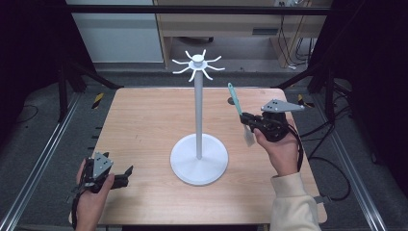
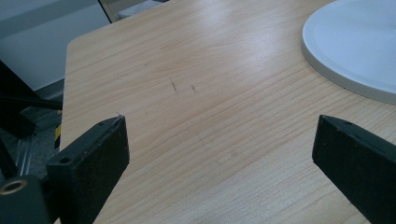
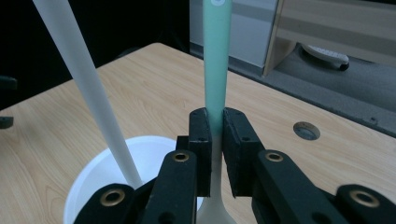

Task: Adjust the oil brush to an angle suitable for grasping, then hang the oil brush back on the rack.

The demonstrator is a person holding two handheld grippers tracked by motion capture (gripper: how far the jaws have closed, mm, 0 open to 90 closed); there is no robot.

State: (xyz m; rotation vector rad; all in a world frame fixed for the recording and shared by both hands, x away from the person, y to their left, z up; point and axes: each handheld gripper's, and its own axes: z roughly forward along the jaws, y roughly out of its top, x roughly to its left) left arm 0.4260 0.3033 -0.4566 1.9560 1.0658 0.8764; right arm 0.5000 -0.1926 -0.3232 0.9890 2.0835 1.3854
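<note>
A white stand (image 1: 198, 154) sits in the middle of the wood table (image 1: 144, 125); its thin pole goes up to a ring of curved hooks (image 1: 198, 66), and nothing hangs on them; no bowls or boxes are on the table. The right gripper (image 1: 246, 120) is to the right of the pole, held up off the table; its jaws are pinched on a spatula (image 1: 235, 100) with a green handle pointing up and far, and a pale blade (image 1: 248, 138) below that is partly hidden by the gripper. The left gripper (image 1: 126, 174) rests at the near left corner, jaws spread wide with nothing between them; in the left gripper view the stand's base (image 2: 355, 42) is cut off at the right edge.
</note>
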